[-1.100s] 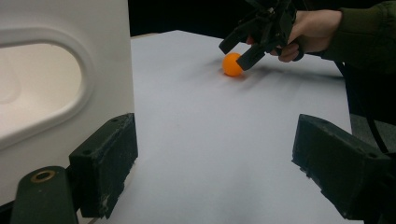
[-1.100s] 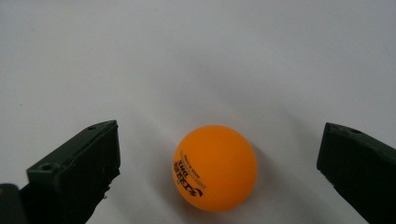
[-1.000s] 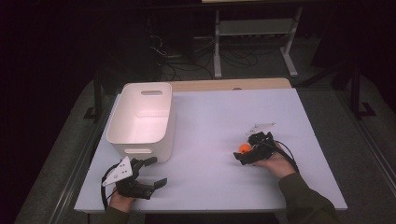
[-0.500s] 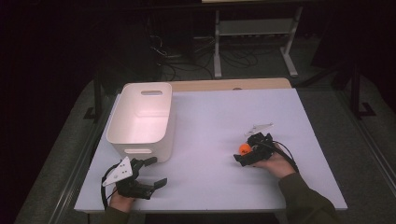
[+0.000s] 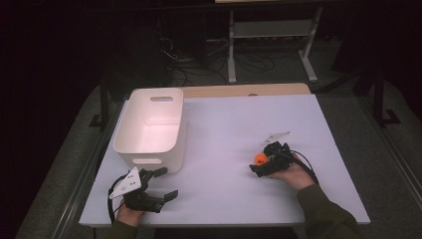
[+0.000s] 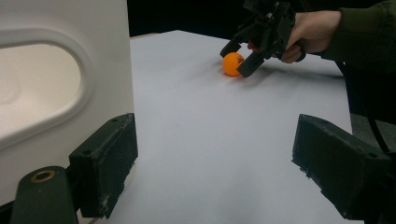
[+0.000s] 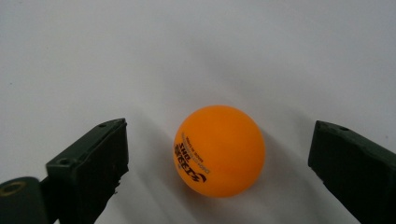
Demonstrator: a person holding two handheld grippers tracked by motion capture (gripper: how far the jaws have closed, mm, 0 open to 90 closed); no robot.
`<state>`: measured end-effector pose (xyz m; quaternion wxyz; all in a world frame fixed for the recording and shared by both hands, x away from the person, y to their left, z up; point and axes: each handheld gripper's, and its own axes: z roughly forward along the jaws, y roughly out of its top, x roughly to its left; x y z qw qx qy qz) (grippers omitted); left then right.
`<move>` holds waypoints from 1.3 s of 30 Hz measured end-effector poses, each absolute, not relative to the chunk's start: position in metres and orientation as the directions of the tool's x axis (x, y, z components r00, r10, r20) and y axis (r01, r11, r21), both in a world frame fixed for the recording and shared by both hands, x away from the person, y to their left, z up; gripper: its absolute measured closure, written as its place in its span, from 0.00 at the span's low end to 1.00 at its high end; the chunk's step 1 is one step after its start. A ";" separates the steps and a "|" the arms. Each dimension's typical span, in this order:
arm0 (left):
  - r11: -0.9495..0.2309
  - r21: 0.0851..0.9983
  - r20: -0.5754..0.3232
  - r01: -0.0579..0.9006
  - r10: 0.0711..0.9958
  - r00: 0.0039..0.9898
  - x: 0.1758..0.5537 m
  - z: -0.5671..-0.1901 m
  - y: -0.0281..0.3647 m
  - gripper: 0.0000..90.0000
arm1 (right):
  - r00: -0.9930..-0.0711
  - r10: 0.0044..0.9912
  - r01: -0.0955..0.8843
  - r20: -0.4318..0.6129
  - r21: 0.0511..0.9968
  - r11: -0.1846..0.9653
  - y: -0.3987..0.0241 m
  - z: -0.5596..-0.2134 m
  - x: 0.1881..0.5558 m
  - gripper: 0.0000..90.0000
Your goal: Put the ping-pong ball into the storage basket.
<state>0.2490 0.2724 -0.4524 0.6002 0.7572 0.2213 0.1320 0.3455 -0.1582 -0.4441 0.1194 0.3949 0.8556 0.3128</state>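
Observation:
An orange ping-pong ball point(image 5: 259, 159) point(image 7: 219, 150) lies on the white table point(image 5: 224, 124) right of the middle. My right gripper point(image 5: 259, 162) point(image 7: 218, 136) sits low over it, one jaw on each side. The jaws have just been closing, and a gap still shows between each of them and the ball. The left gripper view has the ball point(image 6: 232, 64) and the right gripper point(image 6: 236, 60) far off. My left gripper point(image 5: 168, 182) point(image 6: 217, 154) rests open near the front left edge with nothing between its jaws, just in front of the white bin point(image 5: 149, 149) point(image 6: 60, 46).
The white bin, with a handle slot in each end wall, stands at the table's left. Bare tabletop stretches between the two grippers. Beyond the far edge are a wooden strip point(image 5: 244, 90), a metal stand point(image 5: 271, 30) and cables on a dark floor.

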 end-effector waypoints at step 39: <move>-0.182 0.967 -0.068 0.179 0.494 0.867 0.249 -0.452 0.272 0.16 | -0.662 0.745 0.612 0.075 0.629 0.480 -0.160 -0.442 0.345 0.39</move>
